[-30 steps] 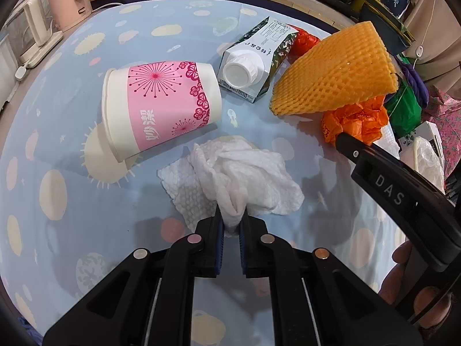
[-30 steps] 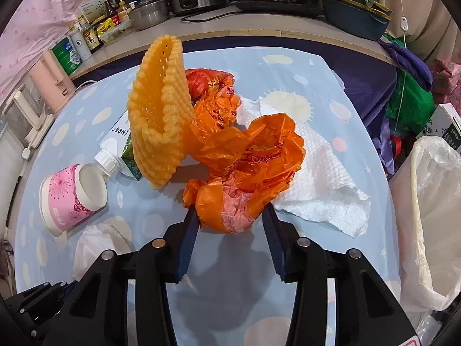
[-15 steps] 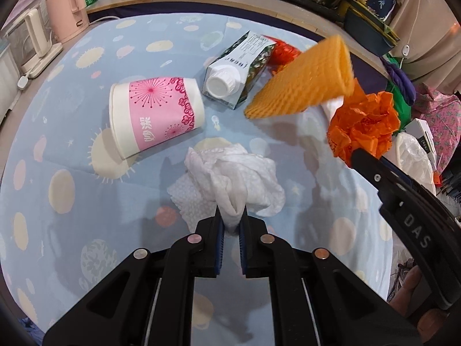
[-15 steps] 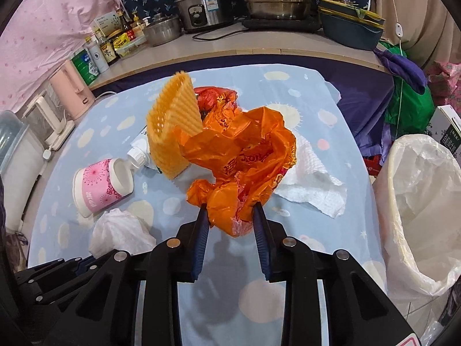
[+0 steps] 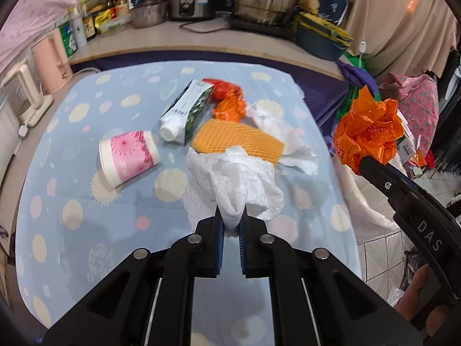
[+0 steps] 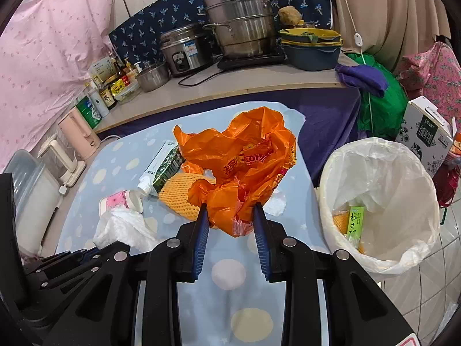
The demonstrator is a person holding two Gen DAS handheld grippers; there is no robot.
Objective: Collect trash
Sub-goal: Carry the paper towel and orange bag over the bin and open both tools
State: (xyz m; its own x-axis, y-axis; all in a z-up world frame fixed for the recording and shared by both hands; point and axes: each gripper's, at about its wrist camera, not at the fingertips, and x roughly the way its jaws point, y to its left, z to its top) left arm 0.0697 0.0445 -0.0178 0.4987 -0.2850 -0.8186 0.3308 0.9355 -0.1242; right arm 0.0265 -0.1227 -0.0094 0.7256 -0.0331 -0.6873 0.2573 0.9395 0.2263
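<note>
- The left hand-held gripper (image 5: 230, 226) was pinched almost closed on a bunched fold of a crumpled white paper towel (image 5: 233, 183), which hung clear above the desk (image 5: 57, 190).
- The right hand-held gripper (image 6: 232, 225) was clamped, at a moderate gap, on a crumpled orange plastic bag (image 6: 242, 161), held up beside the lined trash bin (image 6: 377, 201) to its right.
- Both held items looked very light, soft and limp; the towel would likely tear if tugged, and the bag's film looked slippery, so a thick bunch between the pads seemed safer than a single layer.
- Left on the desk were a pink paper cup (image 5: 129, 157) on its side, a carton (image 5: 187, 112) on its side, an orange foam net (image 5: 237, 141), another white towel (image 5: 288, 141) and a smaller orange and red wrapper (image 5: 227, 98).
- The cup seemed light but crushable, best taken across its rim; the carton stiffer, best taken across its narrow faces.
- The bin already held a green packet (image 6: 354, 222) and something orange.
- Judged stage: carrying 2 pieces toward the bin, with several more to collect.
</note>
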